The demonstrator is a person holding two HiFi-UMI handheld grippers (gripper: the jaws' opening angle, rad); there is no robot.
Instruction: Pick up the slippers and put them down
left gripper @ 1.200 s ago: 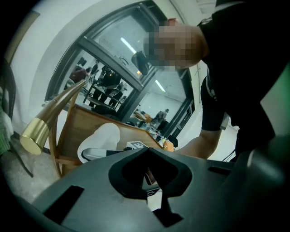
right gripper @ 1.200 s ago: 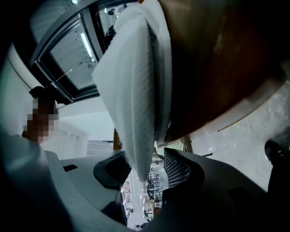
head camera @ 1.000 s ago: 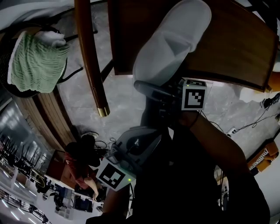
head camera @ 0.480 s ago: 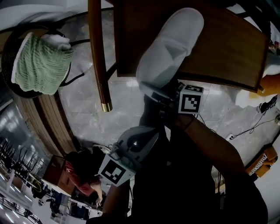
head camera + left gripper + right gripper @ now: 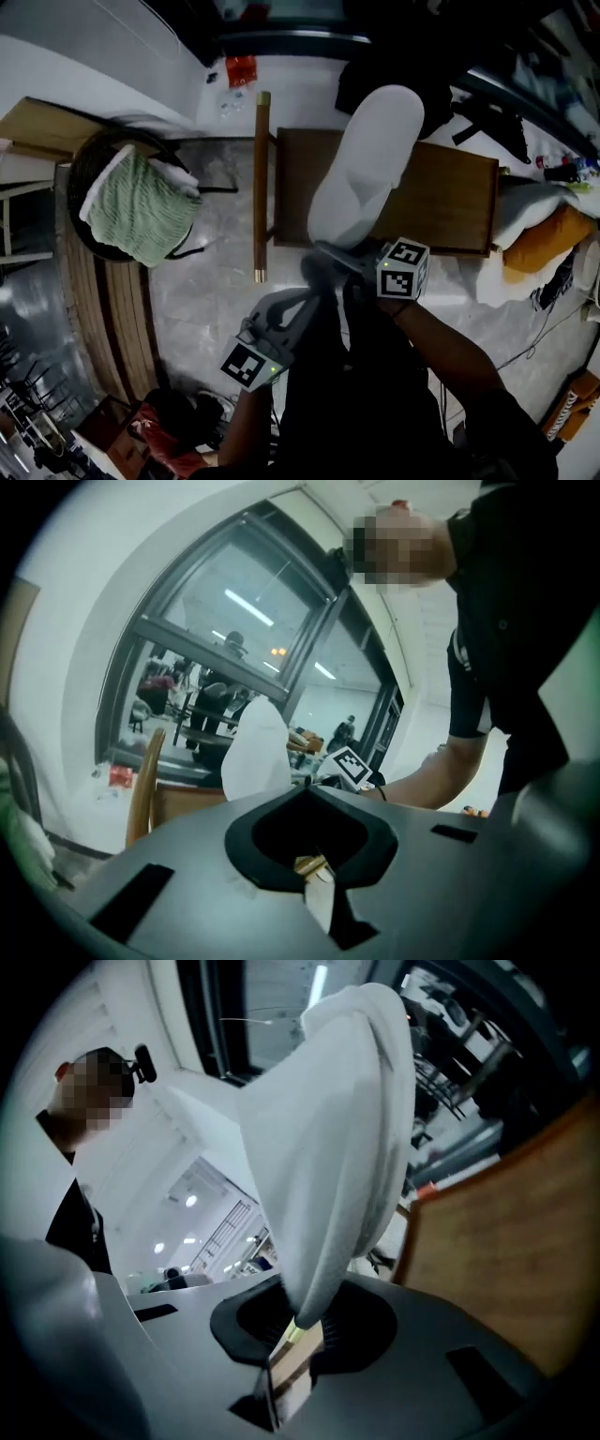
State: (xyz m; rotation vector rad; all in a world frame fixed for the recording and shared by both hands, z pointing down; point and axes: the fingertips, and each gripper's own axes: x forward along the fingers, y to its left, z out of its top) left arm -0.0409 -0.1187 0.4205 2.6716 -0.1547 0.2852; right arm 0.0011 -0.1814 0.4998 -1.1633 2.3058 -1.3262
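I've got one plain white slipper (image 5: 366, 164) of soft cloth, closed at the toe. Its near end is nipped between the right gripper's (image 5: 300, 1333) jaws, which have just been closing on it. It rises straight out from the fingertips, rounded toe farthest from them.

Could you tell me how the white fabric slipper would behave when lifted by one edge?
The white fabric slipper is probably light and fairly stiff: it stands up from one clamped edge without drooping. Its soft cloth likely resists slipping.
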